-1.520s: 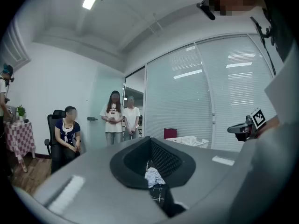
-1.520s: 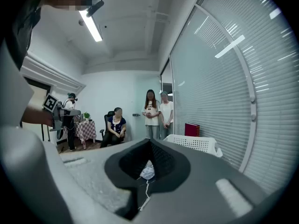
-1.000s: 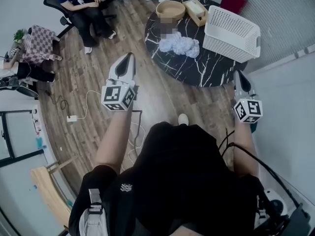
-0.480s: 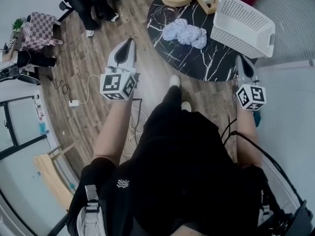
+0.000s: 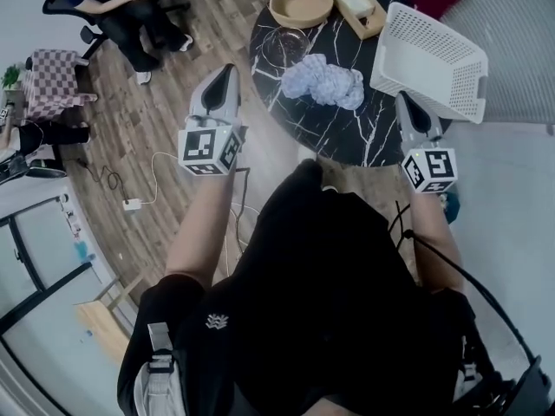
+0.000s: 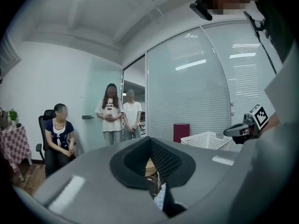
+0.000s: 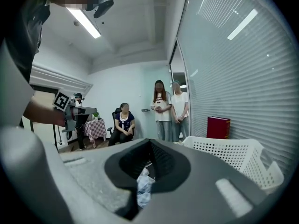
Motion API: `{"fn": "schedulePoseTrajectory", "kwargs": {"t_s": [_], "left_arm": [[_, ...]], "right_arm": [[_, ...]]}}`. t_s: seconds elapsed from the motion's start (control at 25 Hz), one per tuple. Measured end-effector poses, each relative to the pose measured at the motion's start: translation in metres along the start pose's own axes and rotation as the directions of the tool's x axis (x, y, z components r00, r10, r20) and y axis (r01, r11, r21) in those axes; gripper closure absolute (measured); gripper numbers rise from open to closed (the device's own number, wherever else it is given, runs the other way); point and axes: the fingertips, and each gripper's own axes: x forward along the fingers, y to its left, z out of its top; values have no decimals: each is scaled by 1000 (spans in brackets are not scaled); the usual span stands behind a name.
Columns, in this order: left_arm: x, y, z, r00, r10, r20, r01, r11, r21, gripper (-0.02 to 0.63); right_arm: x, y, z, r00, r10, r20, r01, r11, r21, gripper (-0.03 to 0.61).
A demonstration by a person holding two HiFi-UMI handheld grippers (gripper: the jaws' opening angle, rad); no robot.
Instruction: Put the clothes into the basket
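In the head view the round black marble worktop (image 5: 347,133) sits lower in the picture than a second ago: the person has stepped up to it and carried both grippers forward. The pale blue clothes (image 5: 323,82) lie heaped near its middle, not yet touched. The white basket (image 5: 429,59) stands at their 3 o'clock and a wooden bowl (image 5: 300,5) at their 11 o'clock. The left gripper (image 5: 227,69) hangs off the worktop's edge at the clothes' 9 o'clock. The right gripper (image 5: 404,99) has come over the rim at their 4 o'clock, just beside the basket. Both pairs of jaws taper to a closed point with nothing between them.

The left gripper view shows its jaws pressed together and empty, with the basket at 2 o'clock beyond them.

The right gripper view shows the same meeting jaws, the clothes glimpsed below them at 6 o'clock.

I judge this the approach: the jaws must part before any garment can be picked.
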Motion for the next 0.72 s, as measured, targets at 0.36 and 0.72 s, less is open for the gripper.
{"fn": "schedulePoseTrajectory", "kwargs": {"t_s": [0.36, 0.72], "left_arm": [[85, 33, -19, 995, -92, -25, 91, 996, -25, 607], [140, 41, -53, 989, -127, -78, 124, 992, -39, 607]], "right_arm": [[87, 18, 16, 999, 39, -19, -39, 999, -31, 577], [150, 45, -4, 989, 115, -89, -117, 993, -15, 577]]}}
